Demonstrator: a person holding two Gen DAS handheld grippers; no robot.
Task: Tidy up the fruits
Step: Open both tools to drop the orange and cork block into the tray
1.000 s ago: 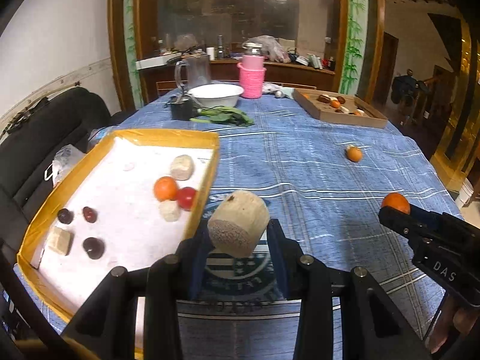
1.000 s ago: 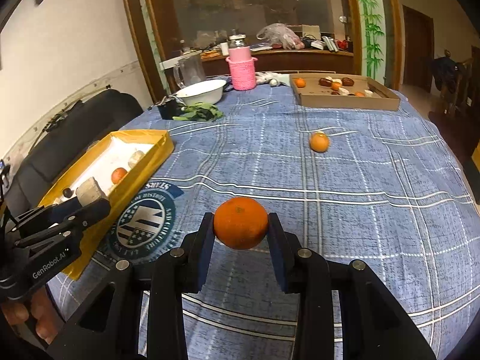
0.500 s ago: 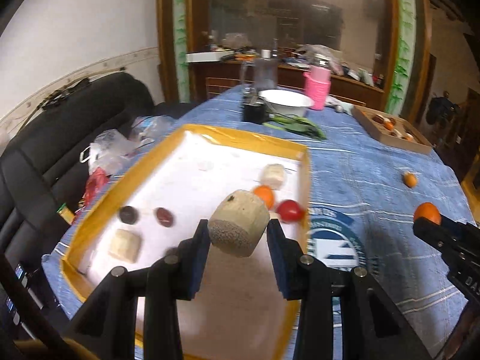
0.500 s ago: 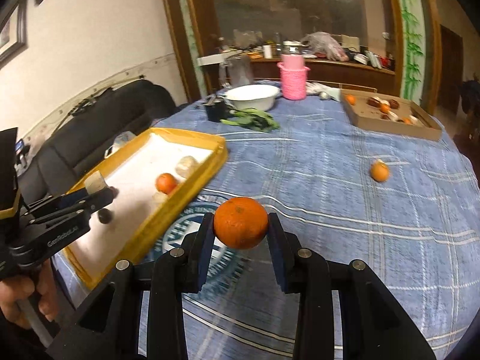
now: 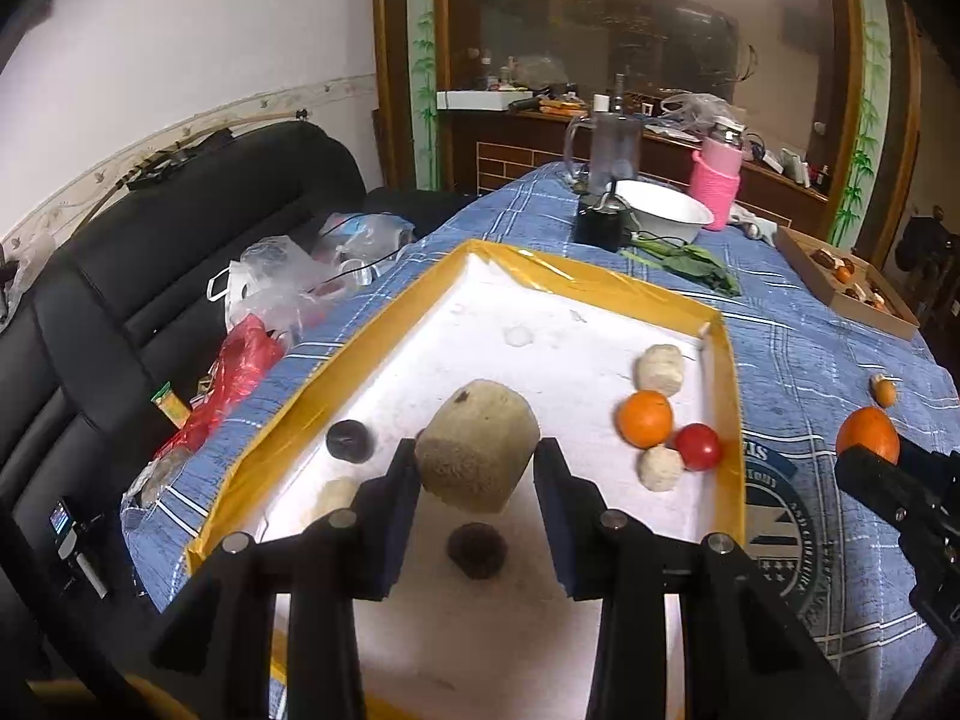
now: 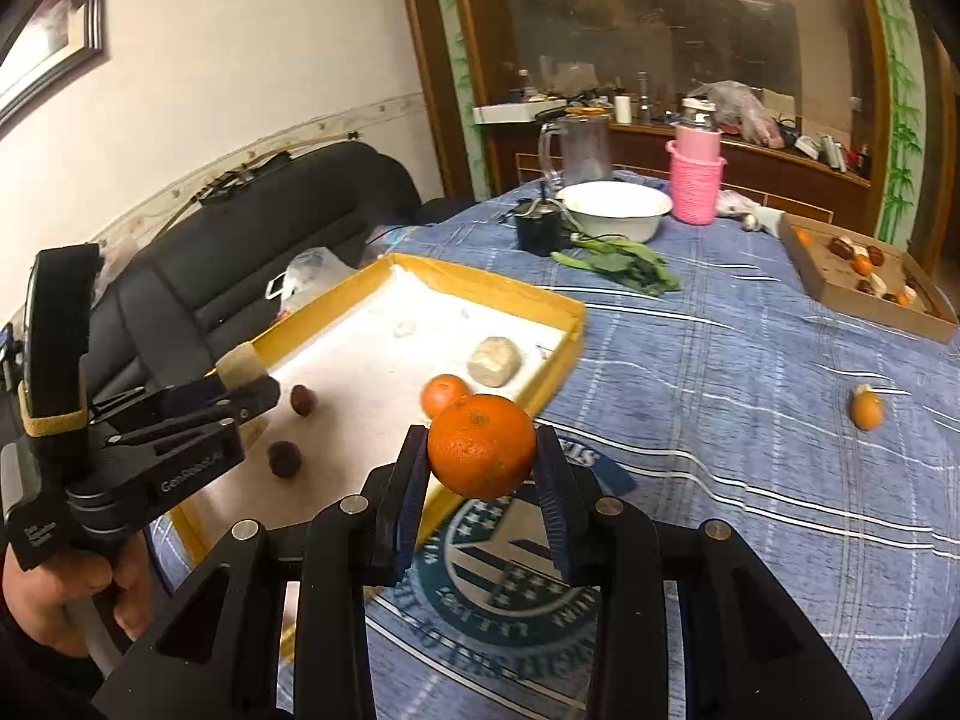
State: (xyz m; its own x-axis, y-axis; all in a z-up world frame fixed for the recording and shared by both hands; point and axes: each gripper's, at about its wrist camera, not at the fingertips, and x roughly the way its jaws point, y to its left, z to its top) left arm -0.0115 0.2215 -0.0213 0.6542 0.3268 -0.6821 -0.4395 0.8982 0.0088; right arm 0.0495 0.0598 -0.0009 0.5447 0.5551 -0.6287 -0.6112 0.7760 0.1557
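2 sets of jaws clamp: left gripper tan fruit, right gripper orange.

Fruits in tray on table

Rough matt beige fruit – glossy orange – checked cloth tablecloth

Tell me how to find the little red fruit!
Look in the yellow tray on the blue table. By its right wall an orange lies, and the red fruit touches it. It is the tray's only shiny red thing.
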